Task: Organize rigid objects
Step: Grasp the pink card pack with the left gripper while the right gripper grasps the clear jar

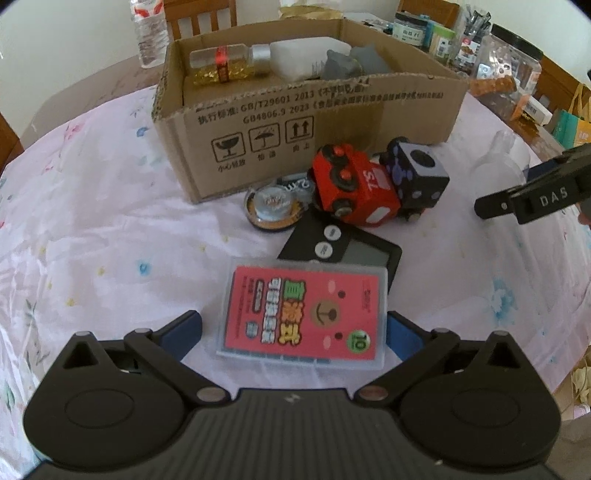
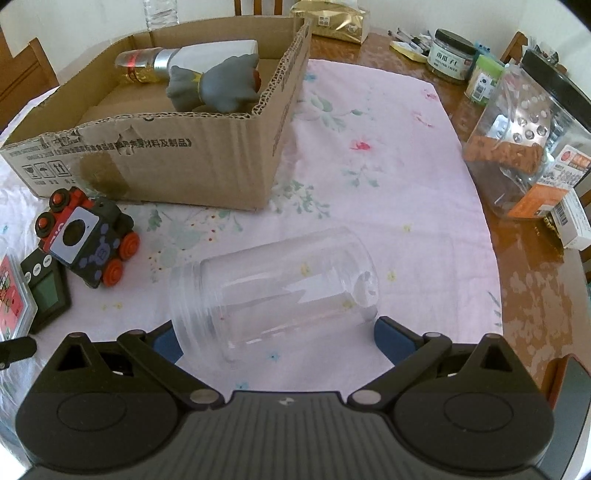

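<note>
My left gripper is open, its blue pads on either side of a clear case with a red card lying on the cloth. Beyond it lie a black timer, a round tape measure, a red toy train car and a black one. The cardboard box holds a bottle, a white container and a grey toy. My right gripper is open around a clear jar lying on its side.
Jars, packets and boxes crowd the table's right edge. A water bottle and wooden chairs stand behind the box. The right gripper's finger shows at the right of the left wrist view.
</note>
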